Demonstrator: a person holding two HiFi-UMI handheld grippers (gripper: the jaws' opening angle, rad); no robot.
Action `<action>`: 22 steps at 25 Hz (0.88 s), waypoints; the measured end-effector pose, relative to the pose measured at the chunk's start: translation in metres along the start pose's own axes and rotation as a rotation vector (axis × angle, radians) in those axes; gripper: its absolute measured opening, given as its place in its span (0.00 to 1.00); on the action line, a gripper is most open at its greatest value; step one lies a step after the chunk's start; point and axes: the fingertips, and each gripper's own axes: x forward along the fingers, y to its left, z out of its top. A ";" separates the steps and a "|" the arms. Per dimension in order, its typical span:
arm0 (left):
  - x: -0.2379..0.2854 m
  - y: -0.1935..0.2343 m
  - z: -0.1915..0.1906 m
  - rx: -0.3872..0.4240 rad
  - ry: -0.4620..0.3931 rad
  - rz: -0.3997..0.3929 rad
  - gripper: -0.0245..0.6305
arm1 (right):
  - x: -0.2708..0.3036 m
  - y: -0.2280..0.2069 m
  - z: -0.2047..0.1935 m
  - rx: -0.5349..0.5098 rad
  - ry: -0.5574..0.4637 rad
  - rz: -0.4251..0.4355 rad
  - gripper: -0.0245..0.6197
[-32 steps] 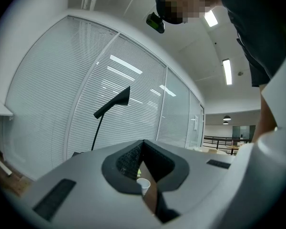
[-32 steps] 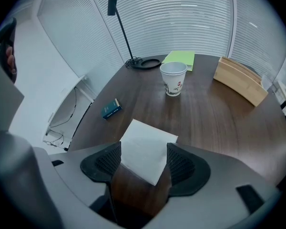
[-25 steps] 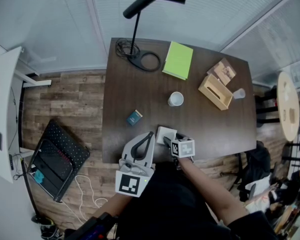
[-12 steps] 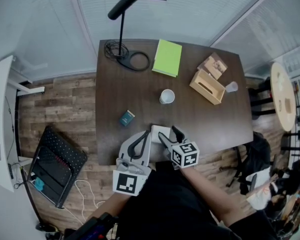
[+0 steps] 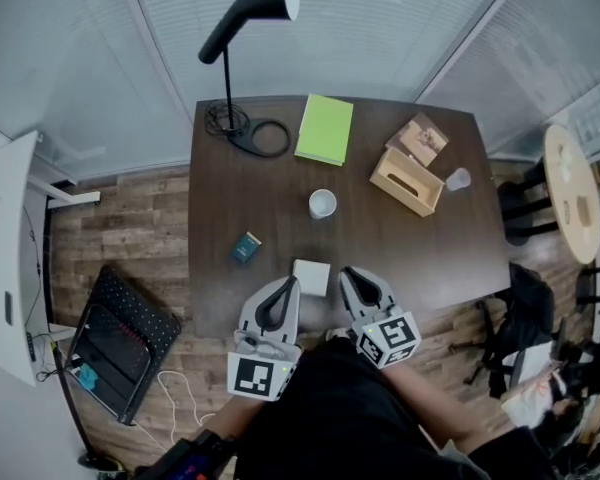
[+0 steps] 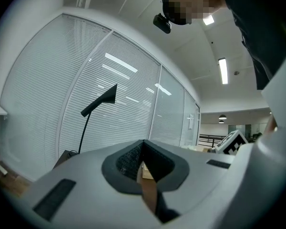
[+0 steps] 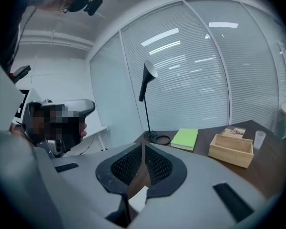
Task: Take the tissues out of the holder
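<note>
Tissues: a white square stack [image 5: 311,277], which I judge to be them, lies flat on the table [image 5: 430,258]. It is well apart from the wooden holder [image 5: 407,181], on the person's side of it, by the table's near edge. The holder's open top shows no white in the right gripper view, but its floor is not fully visible.

The right gripper [image 5: 347,273] is raised just beside the stack, on the side toward the holder. Its jaws have just been closing and now stand together. Nothing is plainly pinched. A white patch shows low behind the pads, and I cannot tell whether it is a caught sheet or the stack seen through the gap.

The left gripper [image 5: 292,282] is on the stack's side away from the holder, jaws together and empty.

Risks:
- If a sheet is caught only by an edge, it may slip free or tear.
- The stack sits far from the holder at the table's lip, so a nudge from either gripper could push it off.
- A reach back to the holder passes the cup [image 5: 323,204] and could tip it.
</note>
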 end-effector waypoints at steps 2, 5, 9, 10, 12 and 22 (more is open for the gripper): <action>0.003 -0.012 -0.002 0.010 0.009 -0.001 0.03 | -0.013 -0.004 0.016 -0.008 -0.053 0.007 0.06; 0.009 -0.033 -0.002 0.037 0.009 -0.003 0.03 | -0.033 -0.007 0.039 -0.015 -0.114 0.026 0.06; 0.017 -0.070 -0.004 0.064 0.010 -0.015 0.03 | -0.063 -0.013 0.066 -0.030 -0.180 0.035 0.06; 0.019 -0.079 -0.004 0.074 0.008 -0.017 0.03 | -0.070 -0.017 0.070 -0.032 -0.190 0.026 0.06; 0.022 -0.095 -0.005 0.100 0.006 -0.015 0.03 | -0.084 -0.022 0.078 -0.042 -0.207 0.014 0.06; 0.027 -0.155 -0.012 0.144 -0.006 0.020 0.03 | -0.136 -0.045 0.082 -0.116 -0.281 0.000 0.06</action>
